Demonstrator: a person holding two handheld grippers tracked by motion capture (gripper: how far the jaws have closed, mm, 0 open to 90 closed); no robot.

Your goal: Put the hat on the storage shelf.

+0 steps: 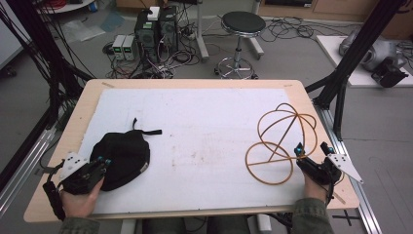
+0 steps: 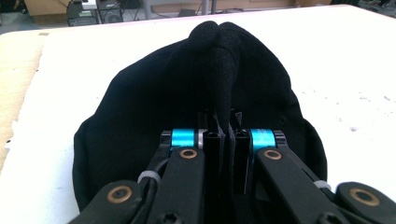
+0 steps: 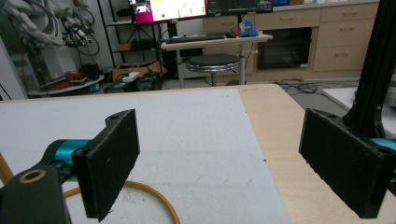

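Observation:
A black fabric cap point(image 1: 122, 156) with a short strap lies at the front left of the white mat point(image 1: 209, 122). My left gripper point(image 1: 101, 162) sits at the cap's near edge. In the left gripper view its jaws point(image 2: 224, 123) are shut on a raised fold of the cap point(image 2: 154, 93). An orange wire frame of hoops point(image 1: 280, 141) stands at the front right. My right gripper point(image 1: 311, 148) rests just right of the frame's base ring, with its jaws wide apart. Nothing lies between the right gripper point(image 3: 229, 154) pads, and a bend of the orange tube point(image 3: 140, 189) passes by the left pad.
The mat covers most of a wooden table point(image 1: 195, 83) whose bare edge runs along the right. Black frame posts point(image 1: 341, 92) rise at the table's right and left sides. A stool point(image 1: 242, 22) and computer boxes point(image 1: 156, 29) stand on the floor beyond.

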